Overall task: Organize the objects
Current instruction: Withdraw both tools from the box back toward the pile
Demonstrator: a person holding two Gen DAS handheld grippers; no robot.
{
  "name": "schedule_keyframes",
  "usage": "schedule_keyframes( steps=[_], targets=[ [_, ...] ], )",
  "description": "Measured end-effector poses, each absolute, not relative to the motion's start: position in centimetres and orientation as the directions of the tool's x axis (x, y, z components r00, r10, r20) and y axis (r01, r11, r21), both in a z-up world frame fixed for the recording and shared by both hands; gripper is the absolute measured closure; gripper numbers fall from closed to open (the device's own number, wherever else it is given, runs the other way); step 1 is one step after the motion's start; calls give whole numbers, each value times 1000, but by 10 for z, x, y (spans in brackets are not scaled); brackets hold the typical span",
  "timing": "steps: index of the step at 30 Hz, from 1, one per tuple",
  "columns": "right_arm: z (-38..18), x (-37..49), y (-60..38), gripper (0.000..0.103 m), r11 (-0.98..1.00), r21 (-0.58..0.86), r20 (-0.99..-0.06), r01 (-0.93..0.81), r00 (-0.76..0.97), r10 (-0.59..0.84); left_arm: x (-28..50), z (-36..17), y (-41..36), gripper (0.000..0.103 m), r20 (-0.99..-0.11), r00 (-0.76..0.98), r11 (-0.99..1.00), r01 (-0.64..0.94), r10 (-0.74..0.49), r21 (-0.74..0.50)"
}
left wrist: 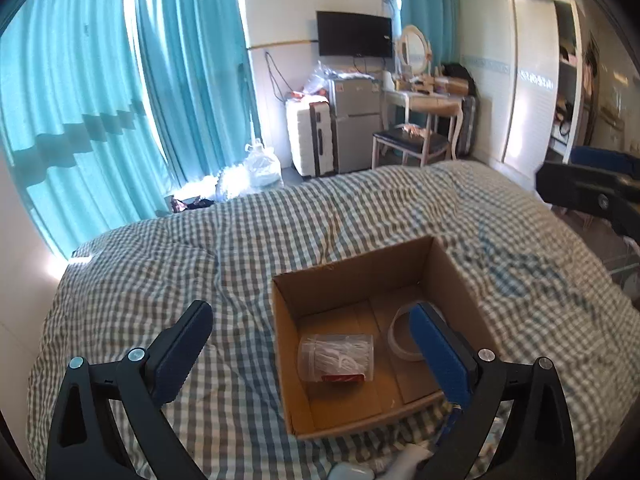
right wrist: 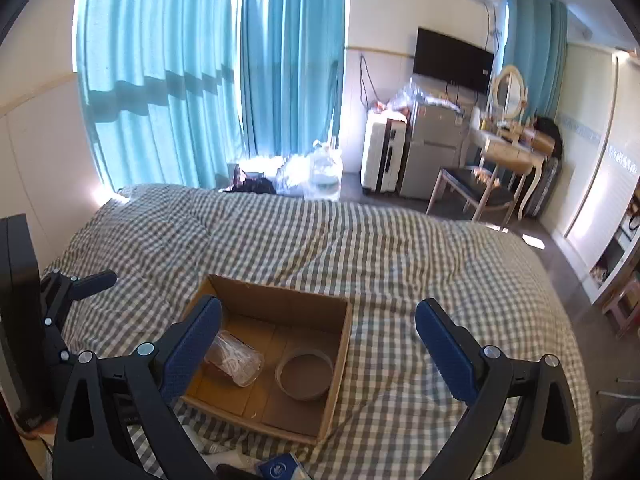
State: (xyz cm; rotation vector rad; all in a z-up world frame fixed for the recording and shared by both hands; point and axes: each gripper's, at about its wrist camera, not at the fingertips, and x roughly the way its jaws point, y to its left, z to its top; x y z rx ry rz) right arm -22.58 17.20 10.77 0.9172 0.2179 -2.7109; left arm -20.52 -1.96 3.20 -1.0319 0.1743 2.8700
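Two hand-held tools hover above a bed (left wrist: 280, 232) covered in a grey-and-white checked quilt. The left tool (left wrist: 316, 344) has its jaws spread wide with nothing between them; the right tool (right wrist: 320, 340) is likewise wide open and empty. Below and just ahead of both sits an open cardboard box (right wrist: 340, 344). Inside it, a clear plastic jar of white sticks (left wrist: 340, 356) lies on its side nearer the left tool, and a roll of clear tape (right wrist: 305, 376) lies flat beside it, nearer the right tool.
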Motion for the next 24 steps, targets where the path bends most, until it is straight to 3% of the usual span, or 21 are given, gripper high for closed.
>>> schedule_keyframes(
  steps=[14,24],
  targets=[
    [182,-103,180,3,-943,-140,-495,303,-846,-198,-96,119,-32,0,-529,-849,-999,-27,5,33],
    [159,-49,190,3,-932,-185,-490,310,-851,-186,-49,100,-34,0,-528,-849,-999,32,-32,10]
  ],
)
